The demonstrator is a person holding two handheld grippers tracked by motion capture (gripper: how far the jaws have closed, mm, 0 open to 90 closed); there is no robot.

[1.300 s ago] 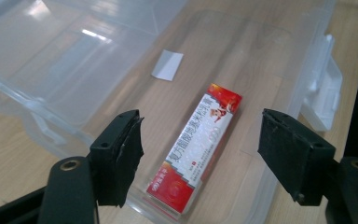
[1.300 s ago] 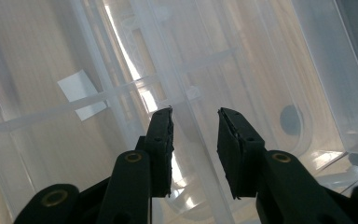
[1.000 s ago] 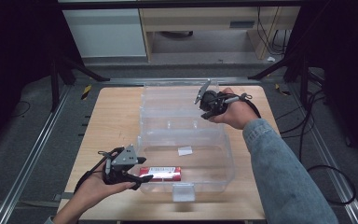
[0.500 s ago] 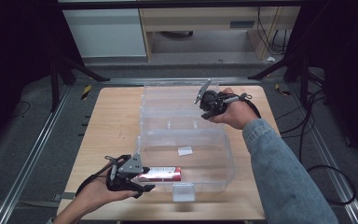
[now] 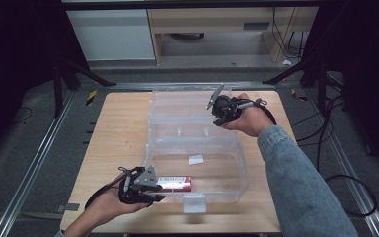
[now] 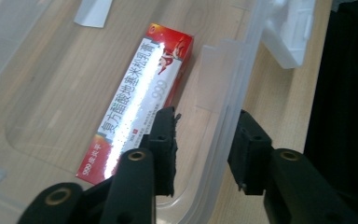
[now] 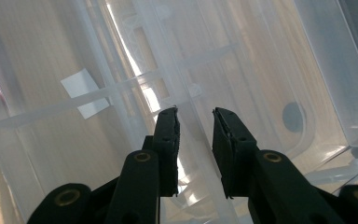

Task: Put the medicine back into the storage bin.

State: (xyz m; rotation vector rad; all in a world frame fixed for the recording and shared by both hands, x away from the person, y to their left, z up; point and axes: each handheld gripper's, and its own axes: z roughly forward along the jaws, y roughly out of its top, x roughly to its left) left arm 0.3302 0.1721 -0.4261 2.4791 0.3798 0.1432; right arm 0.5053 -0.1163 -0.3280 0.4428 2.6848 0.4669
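A red carton (image 5: 175,183) (image 6: 144,88) with white lettering lies flat inside the clear plastic box (image 5: 242,170), at its front left. My left gripper (image 5: 154,190) (image 6: 205,116) is open astride the box's near wall (image 6: 223,70): one jaw is inside beside the carton, the other outside. The box's clear lid (image 5: 182,111) (image 7: 261,70) is swung back at the far side. My right gripper (image 5: 216,104) (image 7: 194,112) is at the lid's far right part, its jaws close together with a rim of the lid between them.
The box stands mid-table on a wooden top (image 5: 118,128). A white label (image 5: 196,159) (image 7: 79,91) lies on the box floor. A clear latch (image 5: 194,202) (image 6: 289,32) sticks out at the front wall. Metal rails and dark floor surround the table.
My left gripper has shifted a little to the right and nearer the front edge, onto the box's wall. The red carton, the lid and my right gripper have stayed in place.
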